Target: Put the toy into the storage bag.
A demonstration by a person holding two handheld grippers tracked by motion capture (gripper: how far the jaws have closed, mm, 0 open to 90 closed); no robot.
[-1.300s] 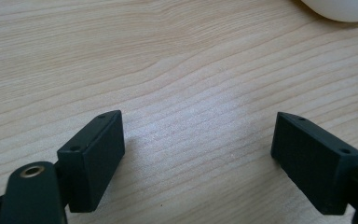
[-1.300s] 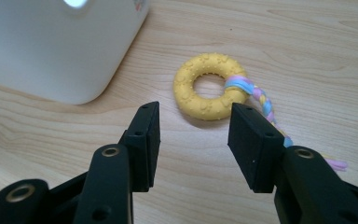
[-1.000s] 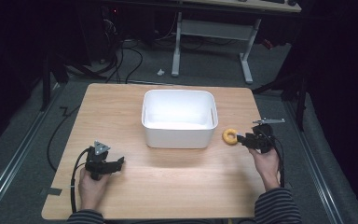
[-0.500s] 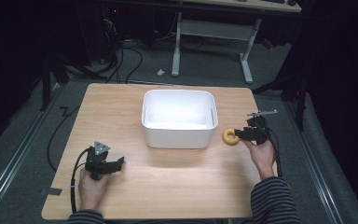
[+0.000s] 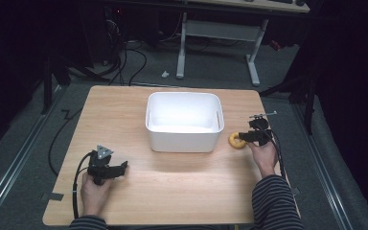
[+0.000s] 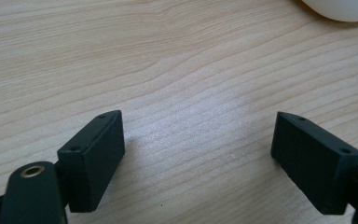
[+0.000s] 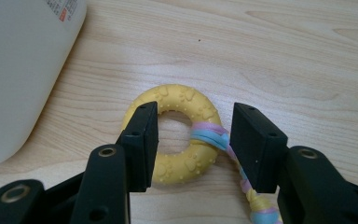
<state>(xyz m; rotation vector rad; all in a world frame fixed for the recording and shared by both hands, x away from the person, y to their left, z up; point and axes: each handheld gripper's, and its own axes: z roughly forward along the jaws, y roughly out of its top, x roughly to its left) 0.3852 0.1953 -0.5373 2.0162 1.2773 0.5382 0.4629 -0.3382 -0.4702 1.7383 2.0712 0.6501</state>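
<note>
Two tools are sitting over a wooden table (image 5: 172, 191), one in each of the person's hands. On the left side, near the table's front edge, the left tool (image 5: 120, 168) is resting low with its jaws spread wide apart; in the left gripper view they are framing nothing but bare wood grain, with a curved white edge of the bin showing at the upper right corner. A black cable is looping from this tool around the left hand (image 5: 96, 189).

Near the middle of the table a white plastic bin (image 5: 183, 139) is standing upright, its inside looking bare. Just beside its right wall a yellow ring toy (image 5: 235, 140) is lying flat on the wood, apart from the bin. In the right gripper view the ring (image 7: 179, 133) is showing raised paw prints and a braided pastel cord (image 7: 214, 137) knotted around its right side, trailing toward the bottom of that view.

The right tool (image 7: 193, 140) is straddling that knotted side, one jaw over the ring's hole and the other outside the ring. Its jaws are parted, with gaps on both sides, not yet clamping the toy. The right hand (image 5: 263, 155), in a striped sleeve (image 5: 273, 206), is holding it.
</note>
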